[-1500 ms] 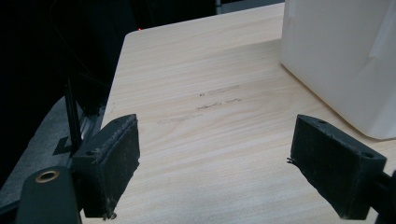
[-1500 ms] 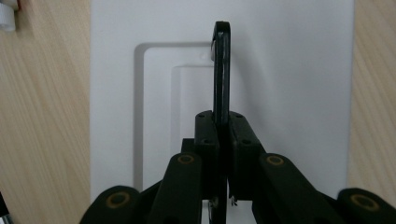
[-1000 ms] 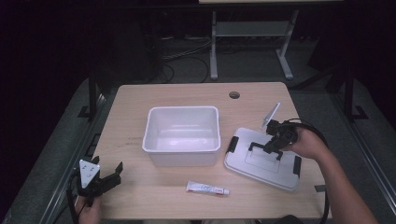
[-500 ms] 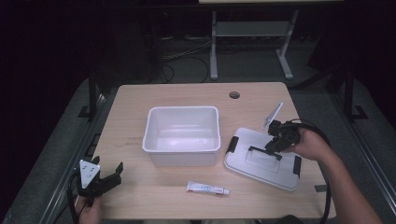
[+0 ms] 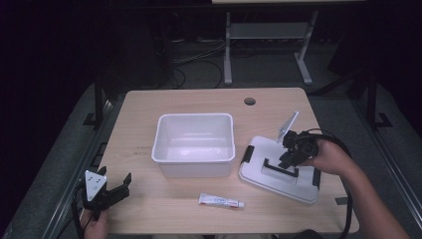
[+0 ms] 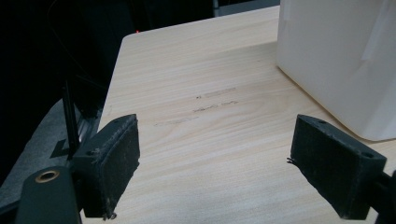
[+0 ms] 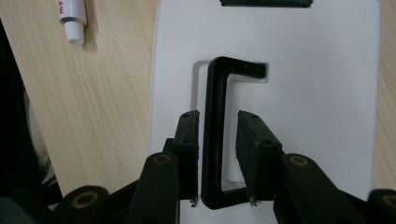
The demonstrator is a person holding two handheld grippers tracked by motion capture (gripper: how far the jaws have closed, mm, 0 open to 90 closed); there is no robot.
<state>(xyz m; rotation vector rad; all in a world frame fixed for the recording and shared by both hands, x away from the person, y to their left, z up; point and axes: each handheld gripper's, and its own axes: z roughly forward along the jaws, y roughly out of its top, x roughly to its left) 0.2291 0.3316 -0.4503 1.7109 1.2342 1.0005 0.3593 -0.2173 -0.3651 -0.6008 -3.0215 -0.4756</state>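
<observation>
1. Left gripper (image 5: 121,187) at the tabletop's (image 5: 144,124) near left corner, jaws wide apart, nothing between them; bare wood ahead of the pads in the left gripper view (image 6: 215,163).
2. Tub (image 5: 194,144), white and open-topped, mid-tabletop, well apart from the left gripper; one white wall of it at the upper right of the left gripper view (image 6: 341,60).
3. Tube (image 5: 221,201), small and white, lying flat near the front edge, just in front of the tub; capped end at the top left of the right gripper view (image 7: 72,18).
4. Lid (image 5: 259,172), white with black side clips, flat on the tabletop just right of the tub.
5. Handle (image 7: 214,135), black, on the lid's middle, lying between the right jaws.
6. Right gripper (image 7: 218,158) (image 5: 288,159) over the lid, jaws narrow and just been opening, straddling the handle; one pad close against it, the other with a gap, no squeeze seen.
</observation>
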